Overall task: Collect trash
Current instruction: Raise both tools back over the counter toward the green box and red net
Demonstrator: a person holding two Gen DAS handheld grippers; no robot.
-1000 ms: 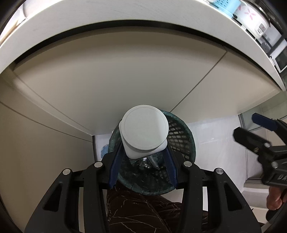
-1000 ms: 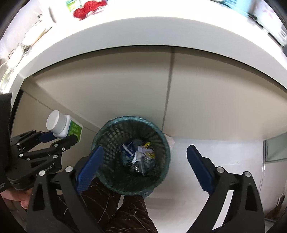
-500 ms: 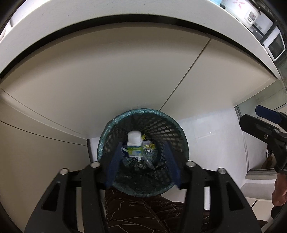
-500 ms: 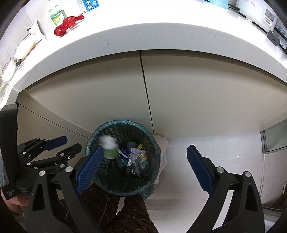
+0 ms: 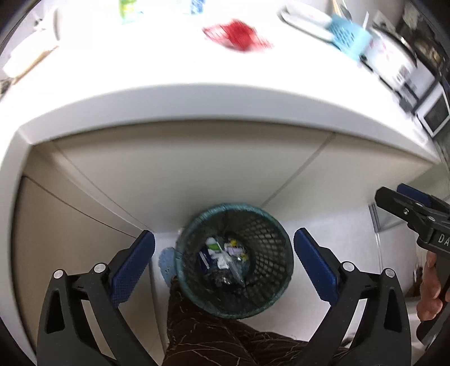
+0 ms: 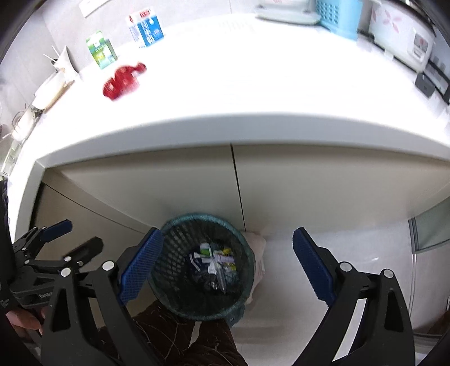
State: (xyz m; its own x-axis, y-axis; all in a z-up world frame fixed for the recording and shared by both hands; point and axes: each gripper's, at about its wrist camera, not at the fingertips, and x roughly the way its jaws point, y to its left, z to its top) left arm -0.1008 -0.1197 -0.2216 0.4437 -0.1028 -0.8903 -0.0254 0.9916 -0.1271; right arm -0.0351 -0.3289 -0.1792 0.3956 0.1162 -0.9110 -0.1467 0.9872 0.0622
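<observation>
A dark green mesh bin [image 5: 233, 207] stands on the floor against the cabinet, below both grippers. Inside lies mixed litter, among it a white bottle with a green label [image 5: 212, 247] [image 6: 205, 249]. My left gripper [image 5: 223, 235] hangs above the bin; its jaws are opening wide and nothing is between them. My right gripper [image 6: 227, 233] is open and empty too, above the bin's rim [image 6: 197, 216]. In the right wrist view the left gripper [image 6: 56, 239] shows at the far left. The right gripper [image 5: 407, 202] shows at the right edge of the left wrist view.
On the white counter [image 6: 253, 84] lie a red wrapper [image 6: 122, 80], a green carton [image 6: 101, 53], a blue milk carton [image 6: 146, 26], a blue basket [image 6: 337, 14] and a rice cooker [image 6: 399, 31]. A person's brown-trousered leg [image 5: 213, 332] is beside the bin. A white bag [image 6: 257, 247] leans against it.
The left gripper let go of the white bottle, which dropped into the bin, and its jaws spread wide. Both grippers rose, bringing the counter top into view.
</observation>
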